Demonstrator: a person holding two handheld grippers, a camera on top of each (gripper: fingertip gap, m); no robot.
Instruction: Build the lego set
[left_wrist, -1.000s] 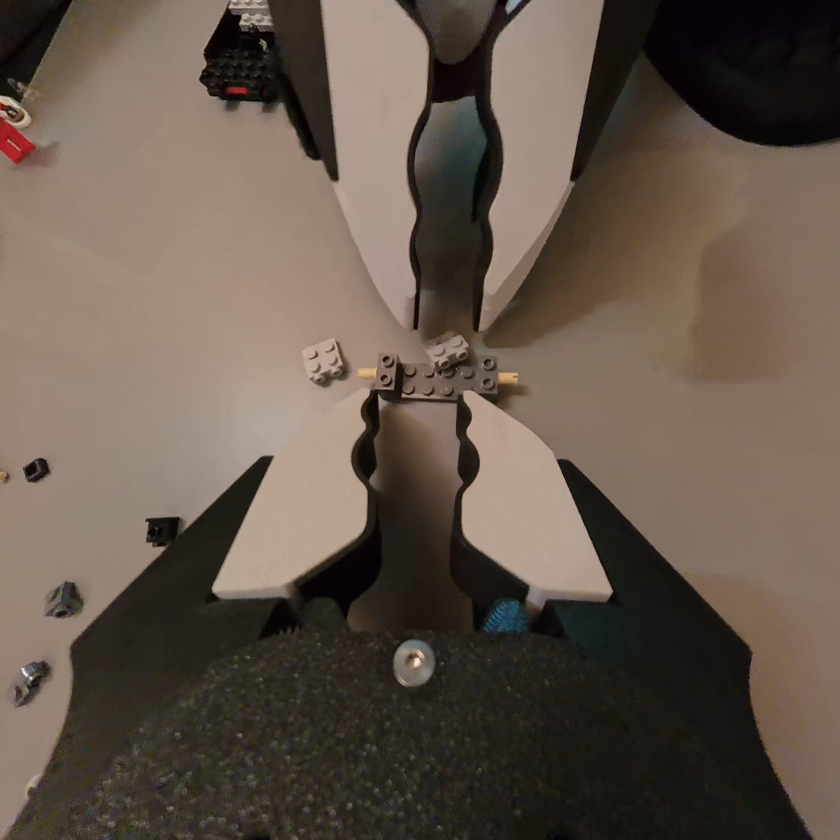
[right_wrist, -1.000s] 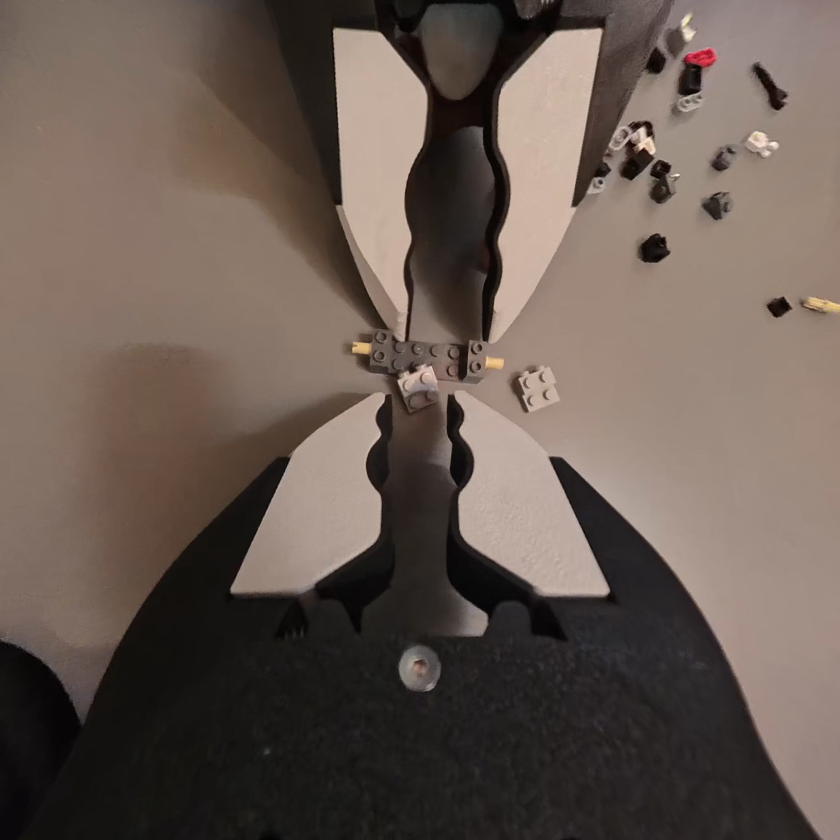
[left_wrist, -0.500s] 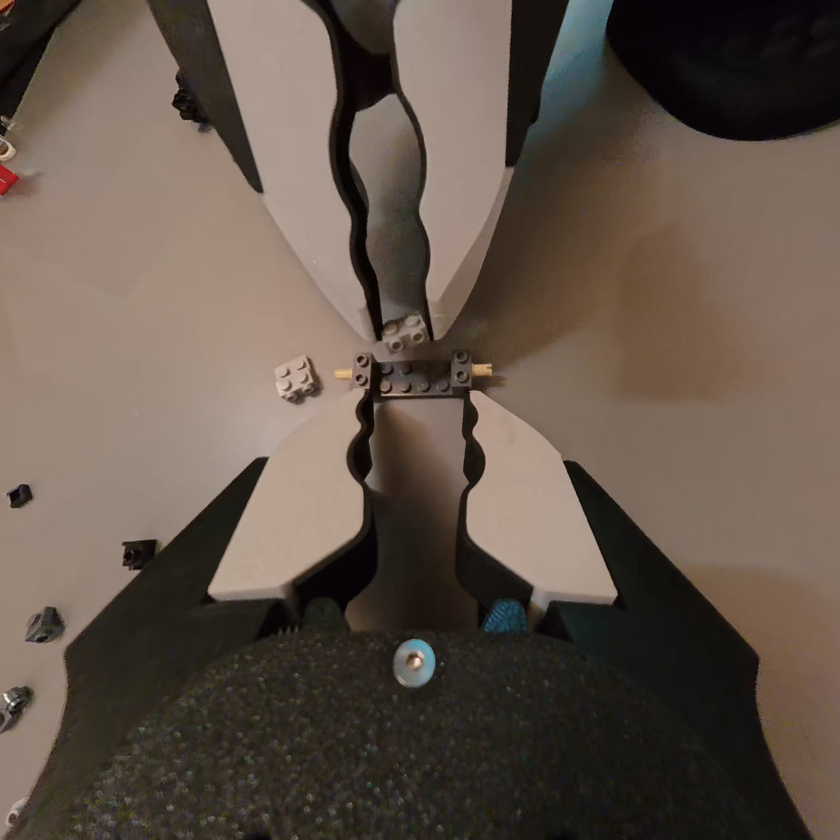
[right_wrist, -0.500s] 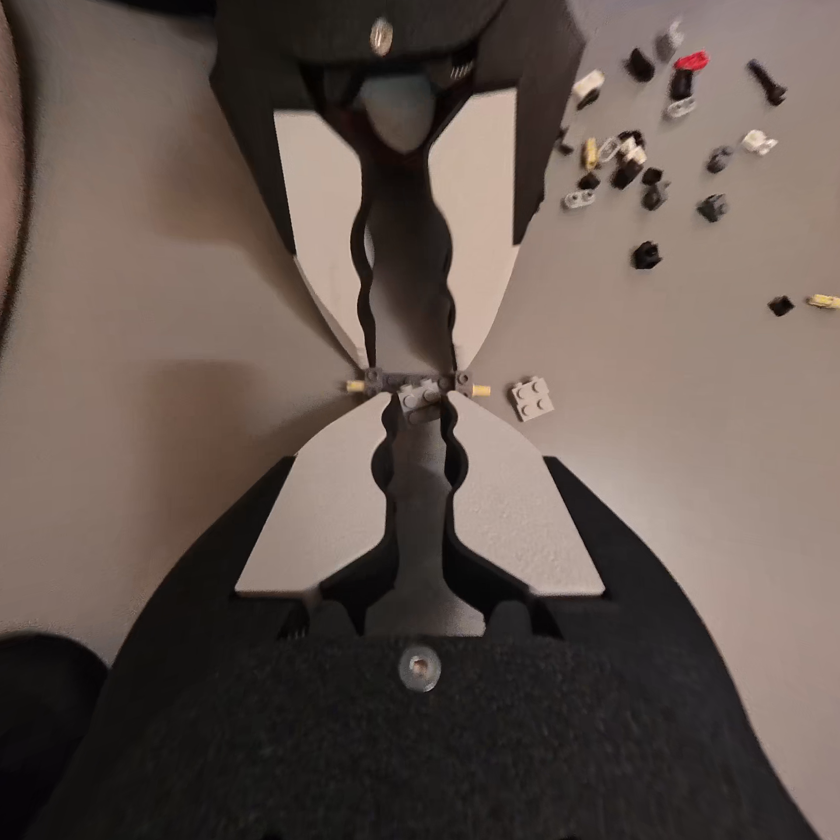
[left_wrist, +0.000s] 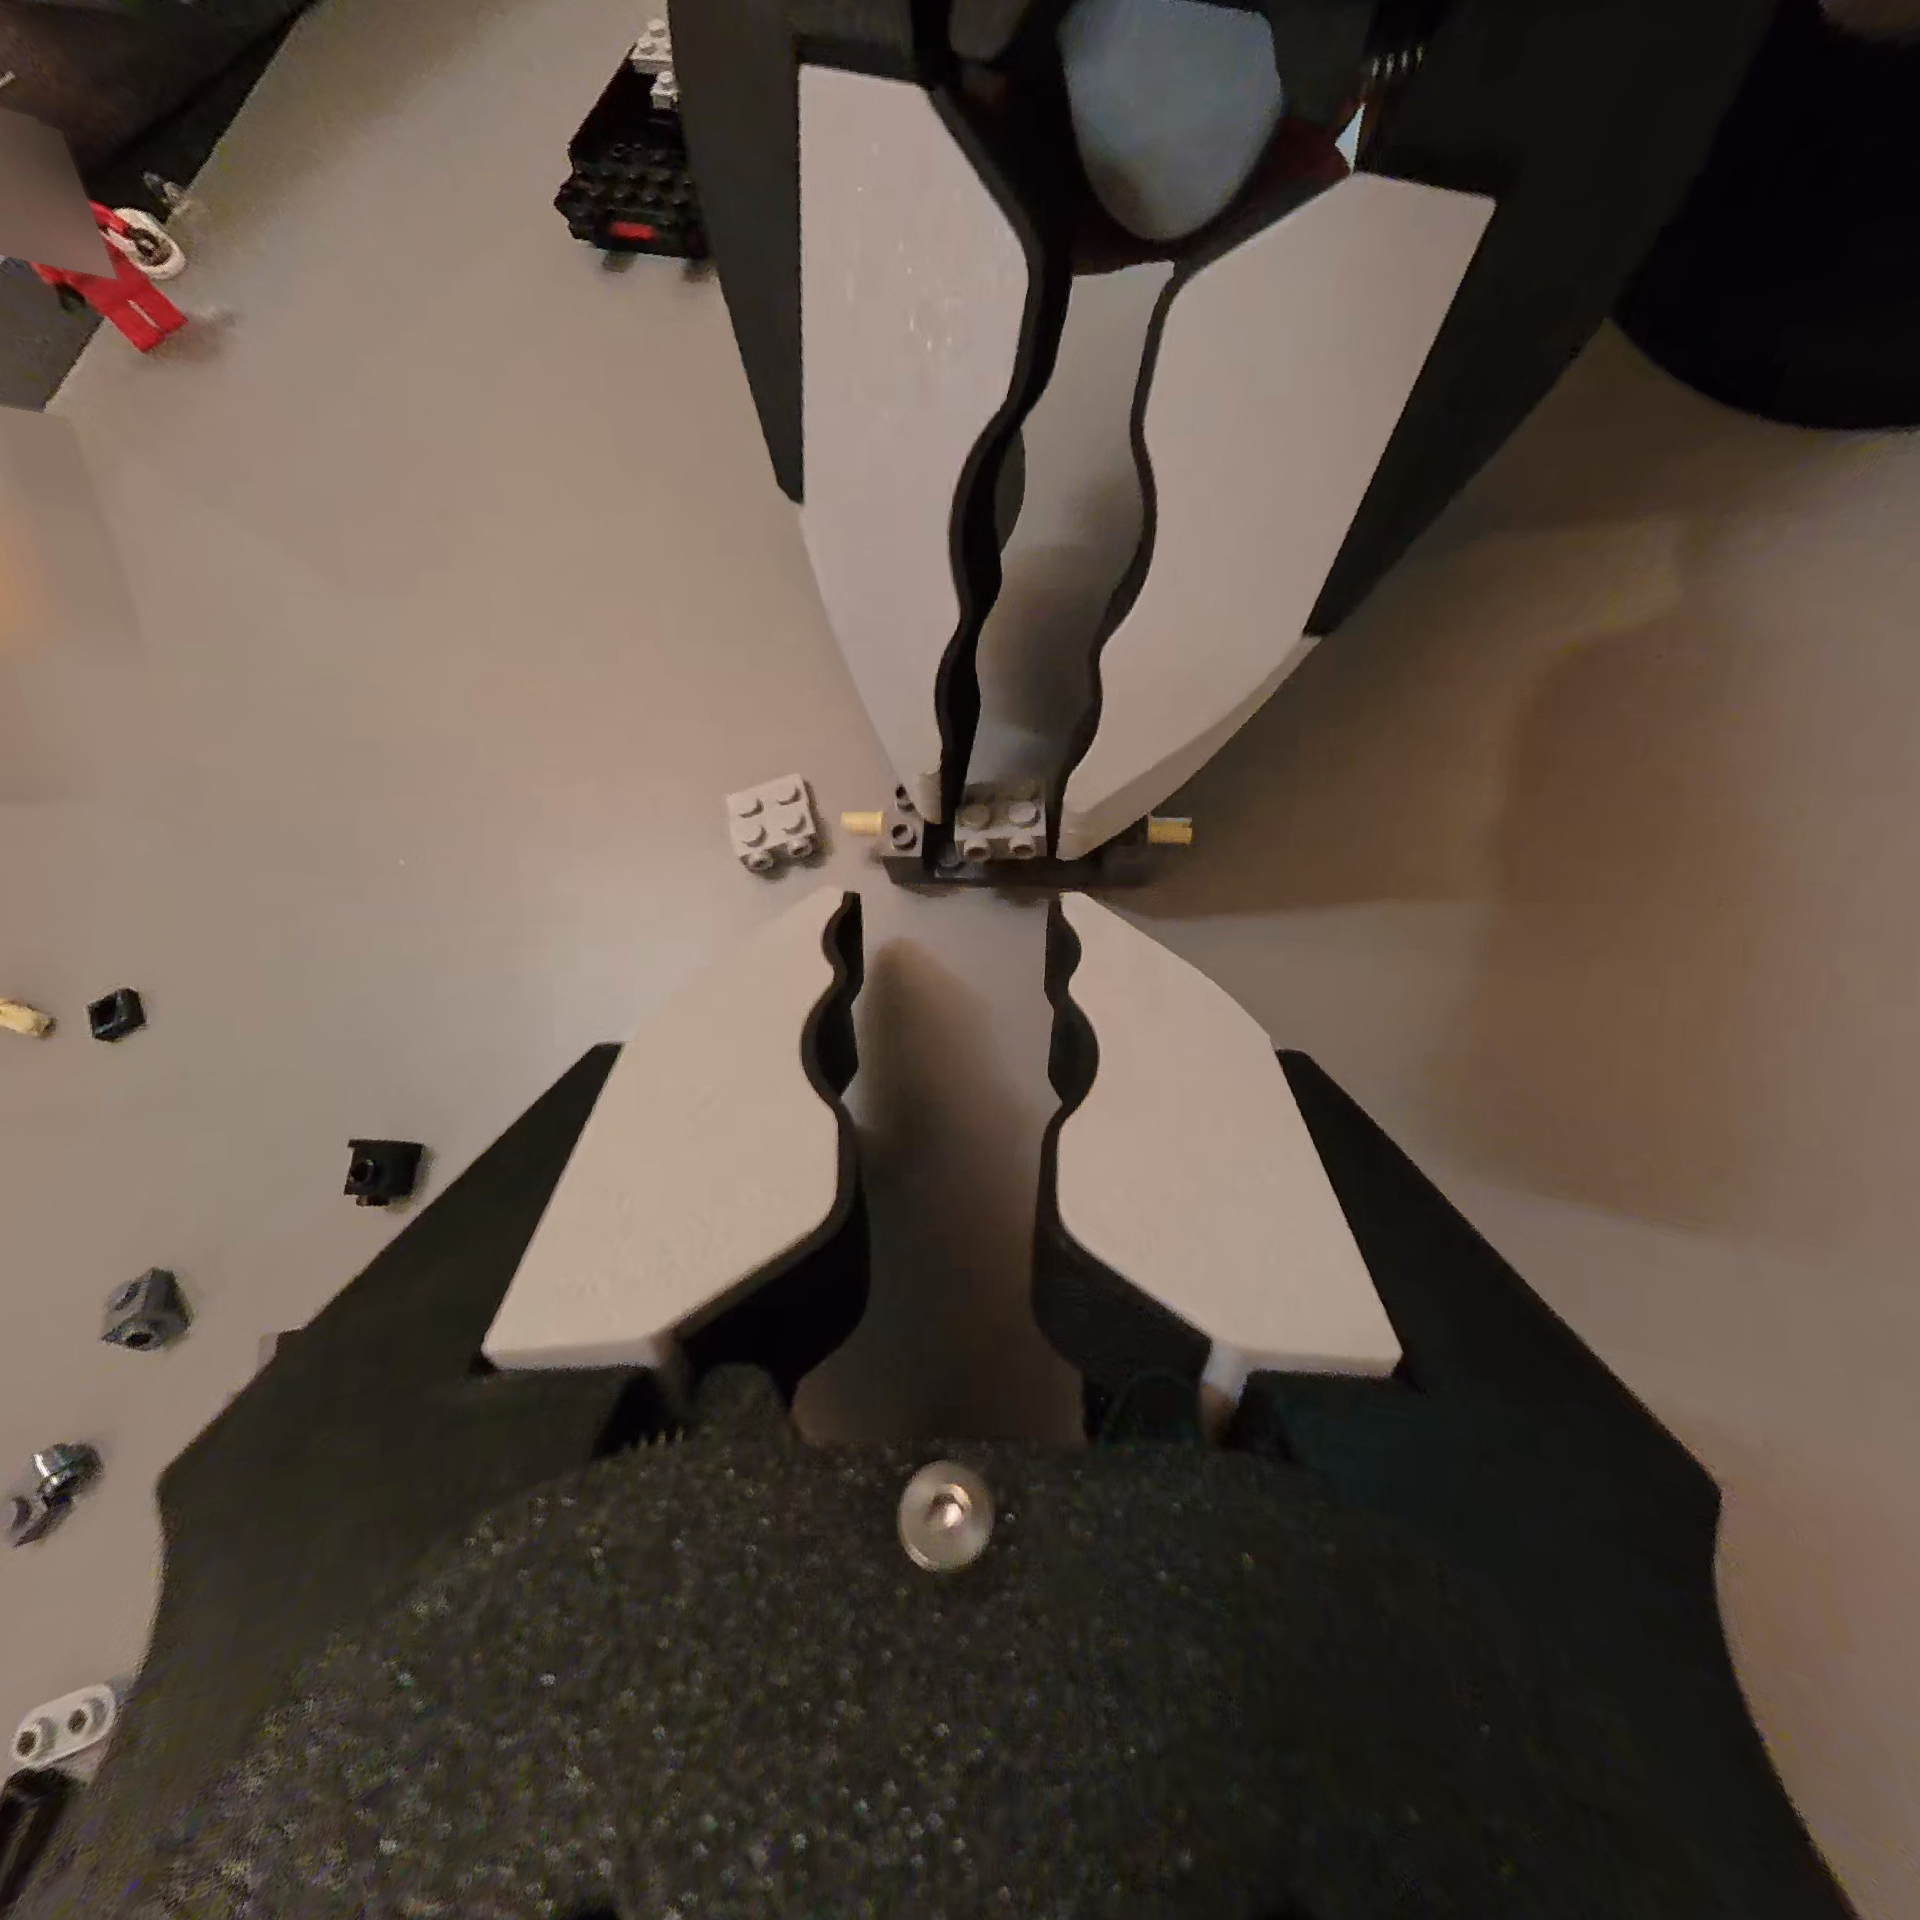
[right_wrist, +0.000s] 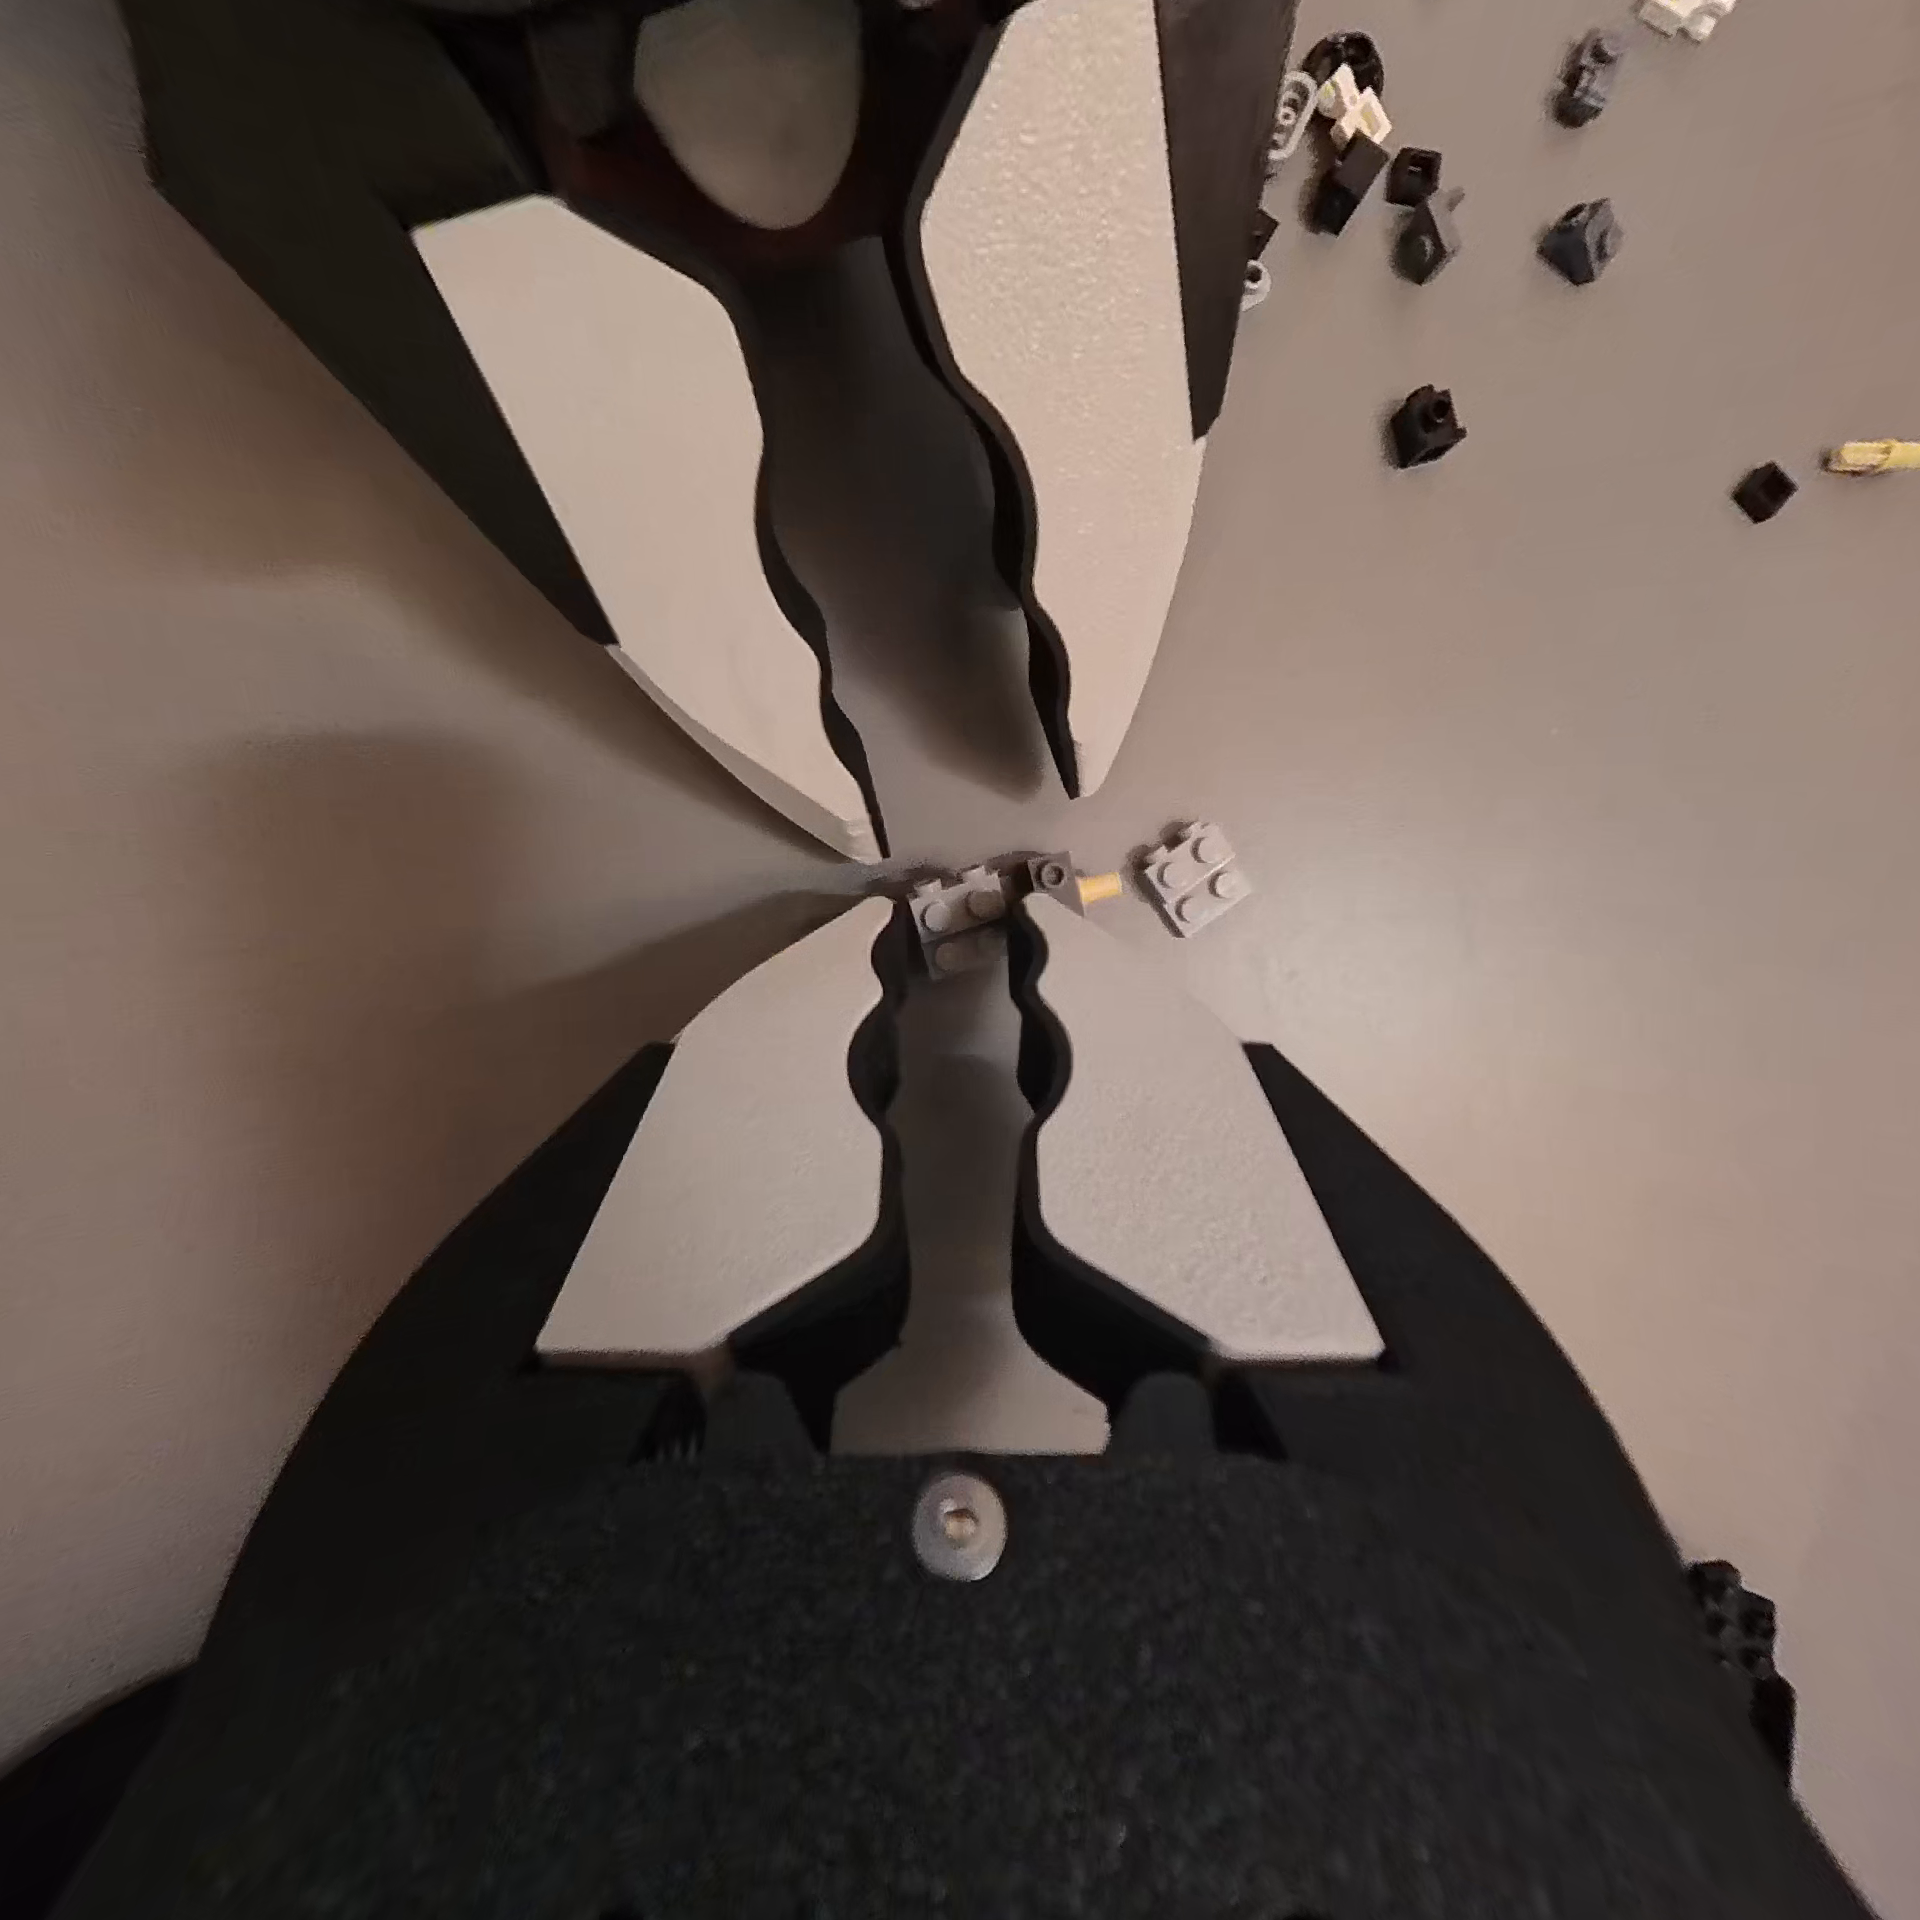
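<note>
My right gripper (right_wrist: 961, 920), jaws clamped on the small grey piece (right_wrist: 956, 914), has pressed it onto the dark plate (left_wrist: 904, 836); left gripper (left_wrist: 951, 914) backed off, jaws open, so seating looks nearly done.

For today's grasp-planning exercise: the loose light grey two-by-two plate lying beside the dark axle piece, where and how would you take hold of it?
Grip the light grey plate across two opposite flat side edges, coming straight down from above. It lies flat, studs up, on the table, so only its thin sides offer parallel faces. It sits apart from the dark axle piece, but narrowly, so probably pinch the other two edges.
</note>
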